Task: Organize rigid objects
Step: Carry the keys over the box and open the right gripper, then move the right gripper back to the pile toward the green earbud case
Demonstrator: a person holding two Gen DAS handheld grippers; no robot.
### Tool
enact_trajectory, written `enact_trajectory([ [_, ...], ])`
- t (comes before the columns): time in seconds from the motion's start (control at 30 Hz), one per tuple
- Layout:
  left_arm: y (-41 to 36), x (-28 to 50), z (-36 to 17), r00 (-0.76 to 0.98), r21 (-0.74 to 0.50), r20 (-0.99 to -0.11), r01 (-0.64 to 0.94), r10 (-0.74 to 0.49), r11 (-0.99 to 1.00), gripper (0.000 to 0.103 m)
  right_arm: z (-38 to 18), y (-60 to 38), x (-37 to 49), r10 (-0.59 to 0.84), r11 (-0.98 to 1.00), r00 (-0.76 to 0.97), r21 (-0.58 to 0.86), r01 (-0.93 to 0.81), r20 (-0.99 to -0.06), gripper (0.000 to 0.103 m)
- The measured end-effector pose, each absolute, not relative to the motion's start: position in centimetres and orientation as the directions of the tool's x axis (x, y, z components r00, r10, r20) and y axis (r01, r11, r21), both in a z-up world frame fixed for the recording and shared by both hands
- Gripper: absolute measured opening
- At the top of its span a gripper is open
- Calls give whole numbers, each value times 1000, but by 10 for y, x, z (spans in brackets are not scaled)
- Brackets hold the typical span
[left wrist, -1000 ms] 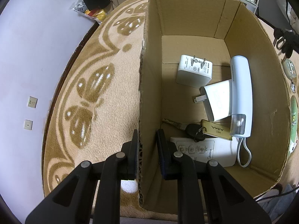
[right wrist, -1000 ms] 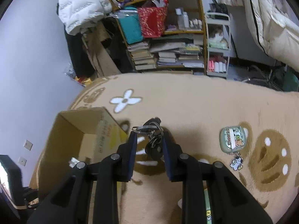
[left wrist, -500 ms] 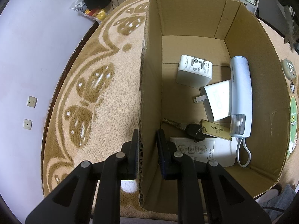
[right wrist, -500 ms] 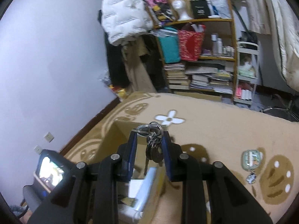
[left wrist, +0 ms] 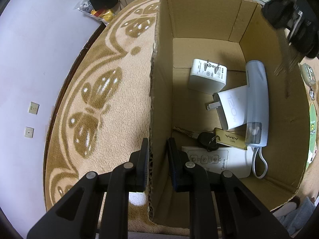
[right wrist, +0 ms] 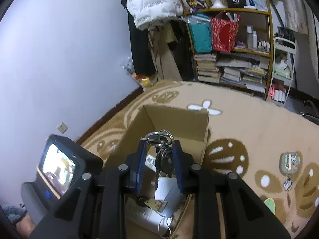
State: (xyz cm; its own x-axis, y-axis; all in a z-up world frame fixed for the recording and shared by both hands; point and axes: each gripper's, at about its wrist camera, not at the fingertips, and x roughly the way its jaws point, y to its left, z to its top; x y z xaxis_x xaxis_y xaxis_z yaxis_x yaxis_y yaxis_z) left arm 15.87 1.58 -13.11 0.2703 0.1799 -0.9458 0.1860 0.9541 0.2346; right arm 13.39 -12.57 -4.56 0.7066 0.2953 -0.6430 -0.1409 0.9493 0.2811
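Tag (left wrist: pixel 231 138) "NFC AIMA"; charger (left wrist: pixel 232 107) "120W".

A beige rug (right wrist: pixel 249 119) with brown patterns is covering the floor. An open cardboard box (left wrist: pixel 201 18) is sitting on it, and a small green case (right wrist: pixel 289 162) with a charm is lying well apart, beside the box.

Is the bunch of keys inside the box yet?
Not yet. The bunch of keys hangs between the right gripper fingers, above the open cardboard box, not resting on its floor.
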Motion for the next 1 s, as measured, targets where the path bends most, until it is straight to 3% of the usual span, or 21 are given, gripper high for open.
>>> enact_trajectory([
  [0.5,17,160,-133,272,238,-945,187,183,953,18,-62,-135,141,271,956,670,277,-100,-691,20],
  [0.63,16,160,-133,272,239,-945,187,184,953,18,-58,-147,141,237,961,696,270,-64,-678,43],
  [0.73,16,160,-134,271,239,-945,187,183,953,18,-55,-160,142,213,967,696,251,-49,-685,50],
  [0.97,15,159,-134,271,239,-945,188,184,953,18,-55,-202,152,126,974,691,222,51,-712,91],
  [1.0,15,159,-134,271,238,-945,188,183,953,18,-56,-209,154,108,976,685,210,66,-720,93],
])
